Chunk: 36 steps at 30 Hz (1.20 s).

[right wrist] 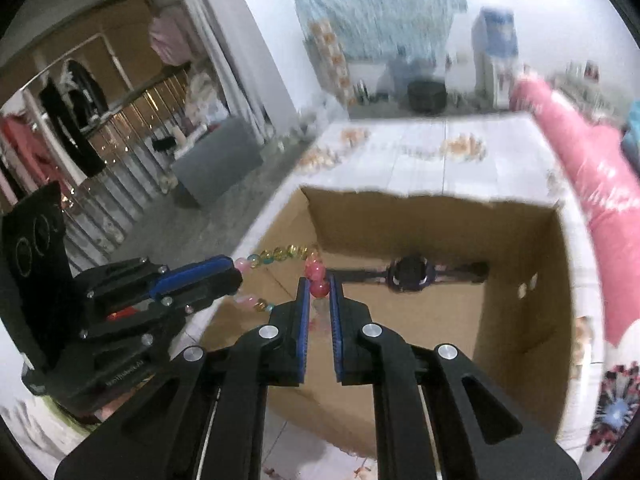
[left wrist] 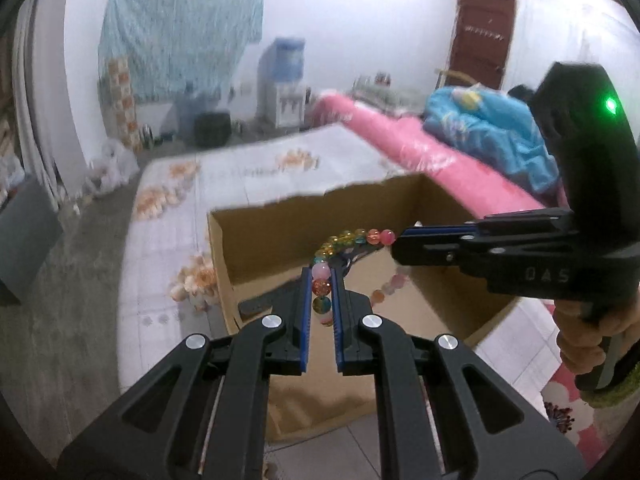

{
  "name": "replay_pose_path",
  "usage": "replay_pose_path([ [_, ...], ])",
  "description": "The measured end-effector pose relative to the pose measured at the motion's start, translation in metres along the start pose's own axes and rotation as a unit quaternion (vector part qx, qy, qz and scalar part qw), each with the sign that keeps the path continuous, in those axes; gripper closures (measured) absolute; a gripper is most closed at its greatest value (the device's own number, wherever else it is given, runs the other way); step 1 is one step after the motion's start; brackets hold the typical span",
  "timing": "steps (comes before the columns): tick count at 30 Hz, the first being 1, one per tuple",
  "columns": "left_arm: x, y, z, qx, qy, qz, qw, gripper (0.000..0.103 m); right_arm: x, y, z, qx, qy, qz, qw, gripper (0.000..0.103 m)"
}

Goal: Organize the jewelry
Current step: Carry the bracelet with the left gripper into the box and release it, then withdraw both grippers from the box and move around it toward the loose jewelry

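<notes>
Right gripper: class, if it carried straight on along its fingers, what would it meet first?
Probably the floor of the cardboard box, near the dark watch. The right gripper, shut on the bead bracelet, points down into the box; depth is uncertain.

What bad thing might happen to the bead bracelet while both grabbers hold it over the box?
1. Both the left gripper and the right gripper pinch the bead bracelet. Pulling apart might snap its string and scatter beads.
2. Round beads could slip from the pads; the bracelet might drop onto the watch in the cardboard box, or miss the box.
</notes>
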<state>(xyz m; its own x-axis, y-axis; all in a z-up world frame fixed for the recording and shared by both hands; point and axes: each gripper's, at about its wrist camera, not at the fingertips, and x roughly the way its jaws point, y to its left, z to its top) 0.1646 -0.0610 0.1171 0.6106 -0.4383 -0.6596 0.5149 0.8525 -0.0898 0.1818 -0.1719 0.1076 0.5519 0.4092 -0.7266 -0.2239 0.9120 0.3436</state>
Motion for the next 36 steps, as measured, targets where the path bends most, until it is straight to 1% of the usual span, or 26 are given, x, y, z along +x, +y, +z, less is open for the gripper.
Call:
replay_pose_path([
  [5,0.032,0.009,-0.009,-0.003,0.046,0.019,0.9987,0.094,0.05,-0.011,-0.003,0.018,0.057,-0.013,0.998,0.093],
  [8,0.043,0.012,-0.015,-0.004,0.064,0.032,0.9974,0.094,0.064,-0.015,-0.006,0.024,0.072,-0.02,0.997,0.092],
  [11,0.044,0.014,-0.018,-0.002,0.066,0.045,0.9968,0.094,0.069,-0.019,-0.006,0.027,0.074,-0.024,0.997,0.092],
  [14,0.041,0.015,-0.017,-0.002,0.066,0.046,0.9967,0.093,0.065,-0.025,-0.005,0.033,0.066,-0.023,0.997,0.092],
  [15,0.039,0.015,-0.017,0.0,0.065,0.048,0.9968,0.092,0.062,-0.026,-0.006,0.034,0.061,-0.023,0.997,0.091],
  [16,0.039,0.015,-0.017,0.0,0.063,0.051,0.9967,0.088,0.059,-0.028,-0.006,0.037,0.057,-0.023,0.997,0.09],
  [17,0.037,0.015,-0.016,0.0,0.061,0.053,0.9968,0.086,0.055,-0.03,-0.006,0.039,0.053,-0.025,0.998,0.088],
  [19,0.032,0.016,-0.016,-0.001,0.056,0.051,0.9971,0.084,0.044,-0.032,-0.008,0.041,0.041,-0.028,0.998,0.088],
  [20,0.029,0.015,-0.017,-0.001,0.054,0.053,0.9971,0.078,0.038,-0.033,-0.009,0.04,0.035,-0.028,0.998,0.086],
  [21,0.026,0.014,-0.017,0.0,0.053,0.057,0.997,0.075,0.029,-0.034,-0.011,0.039,0.025,-0.03,0.998,0.082],
  [23,0.017,0.012,-0.019,0.003,0.046,0.061,0.9971,0.068,0.017,-0.035,-0.013,0.036,0.012,-0.034,0.999,0.078],
  [24,0.011,0.011,-0.021,0.003,0.043,0.063,0.9971,0.066,0.007,-0.036,-0.017,0.034,0.003,-0.038,0.999,0.077],
  [25,0.007,0.01,-0.023,0.002,0.042,0.066,0.9969,0.056,0.0,-0.036,-0.019,0.032,-0.002,-0.04,0.999,0.077],
  [26,0.003,0.009,-0.025,0.001,0.041,0.071,0.9966,0.048,-0.009,-0.036,-0.023,0.031,-0.009,-0.042,0.999,0.074],
  [27,-0.003,0.007,-0.027,0.0,0.038,0.077,0.9964,0.046,-0.018,-0.037,-0.028,0.03,-0.017,-0.042,0.999,0.069],
  [28,-0.008,0.006,-0.03,-0.002,0.036,0.082,0.9959,0.041,-0.026,-0.038,-0.031,0.031,-0.023,-0.042,0.998,0.067],
  [29,-0.012,0.004,-0.03,-0.003,0.037,0.088,0.9955,0.035,-0.035,-0.038,-0.036,0.031,-0.03,-0.044,0.998,0.062],
  [30,-0.016,0.002,-0.032,-0.007,0.04,0.098,0.9943,0.031,-0.045,-0.038,-0.042,0.031,-0.039,-0.048,0.998,0.056],
  [31,-0.021,0.0,-0.034,-0.013,0.041,0.106,0.9934,0.024,-0.053,-0.037,-0.046,0.029,-0.048,-0.05,0.997,0.053],
  [32,-0.024,-0.001,-0.035,-0.017,0.04,0.11,0.993,0.02,-0.063,-0.037,-0.052,0.027,-0.058,-0.053,0.997,0.047],
  [36,-0.039,-0.012,-0.041,-0.044,0.044,0.125,0.9903,0.016,-0.1,-0.031,-0.077,0.014,-0.104,-0.058,0.993,0.03],
])
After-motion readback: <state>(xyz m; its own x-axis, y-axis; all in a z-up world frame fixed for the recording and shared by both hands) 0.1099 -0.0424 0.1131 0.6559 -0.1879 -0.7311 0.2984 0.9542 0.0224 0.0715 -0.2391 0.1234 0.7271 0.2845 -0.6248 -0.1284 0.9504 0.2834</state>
